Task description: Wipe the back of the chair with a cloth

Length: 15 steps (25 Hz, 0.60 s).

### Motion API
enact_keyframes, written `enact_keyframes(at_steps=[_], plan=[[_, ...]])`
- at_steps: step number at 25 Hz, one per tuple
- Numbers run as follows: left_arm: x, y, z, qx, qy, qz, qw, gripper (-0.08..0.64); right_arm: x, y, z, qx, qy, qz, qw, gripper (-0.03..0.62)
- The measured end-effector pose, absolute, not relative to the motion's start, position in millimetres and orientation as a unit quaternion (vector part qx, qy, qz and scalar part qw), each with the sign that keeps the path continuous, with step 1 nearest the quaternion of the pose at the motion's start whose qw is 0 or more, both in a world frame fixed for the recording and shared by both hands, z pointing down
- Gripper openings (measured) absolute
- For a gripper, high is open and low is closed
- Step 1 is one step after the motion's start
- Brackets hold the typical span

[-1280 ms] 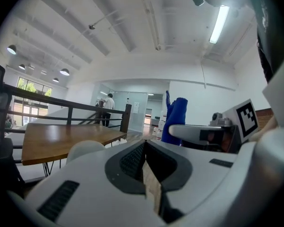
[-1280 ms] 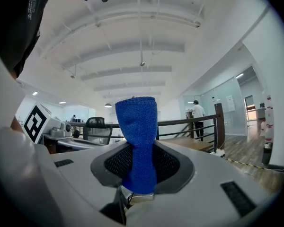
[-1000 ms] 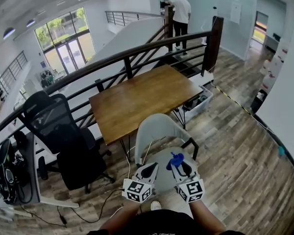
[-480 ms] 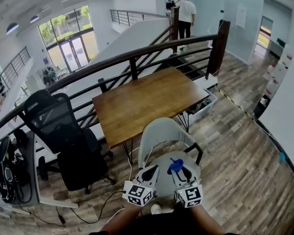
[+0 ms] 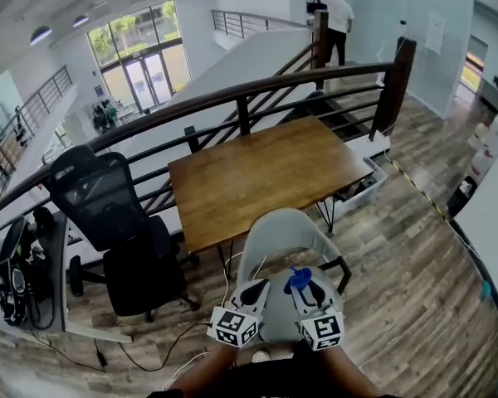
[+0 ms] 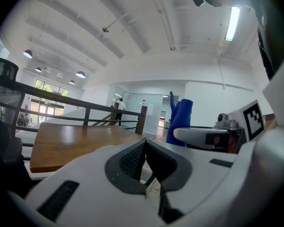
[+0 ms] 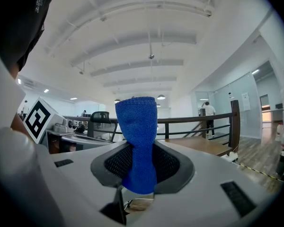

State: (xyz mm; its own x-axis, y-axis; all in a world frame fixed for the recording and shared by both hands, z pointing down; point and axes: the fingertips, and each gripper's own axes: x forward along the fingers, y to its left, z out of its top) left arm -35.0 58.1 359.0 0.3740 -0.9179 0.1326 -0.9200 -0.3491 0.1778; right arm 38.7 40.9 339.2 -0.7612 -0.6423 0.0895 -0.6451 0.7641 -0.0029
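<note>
Head view: approach step, by the look of it, with no wiping begun. Left tool (image 5: 251,291) and right tool (image 5: 305,287) held side by side, low over the near part of the grey shell chair (image 5: 284,226). Curved chair back just beyond them, next to the wooden bench (image 5: 266,172). Blue cloth (image 5: 297,279) sticking up from the right tool, apart from the chair back. Black office chair (image 5: 108,210) well off to the left.

Left gripper view: jaws pressed together on nothing, the cloth showing off to the right.

Right gripper view: clenched on the cloth, a folded wad upright between the jaws, free end uppermost.

Next, as a judgement: reach the right tool forward, tip it so the free end lies flat on the back, then sweep across.
</note>
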Motion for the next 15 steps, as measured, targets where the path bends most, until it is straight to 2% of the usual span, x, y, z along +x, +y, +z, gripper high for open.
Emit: enact_keyframes(at_steps=[15], plan=[[-22, -43, 363, 0.770, -0.627, 0.005, 0.118, 0.008, 29, -76, 362, 0.232, -0.970, 0.044, 0.052, 0.120]])
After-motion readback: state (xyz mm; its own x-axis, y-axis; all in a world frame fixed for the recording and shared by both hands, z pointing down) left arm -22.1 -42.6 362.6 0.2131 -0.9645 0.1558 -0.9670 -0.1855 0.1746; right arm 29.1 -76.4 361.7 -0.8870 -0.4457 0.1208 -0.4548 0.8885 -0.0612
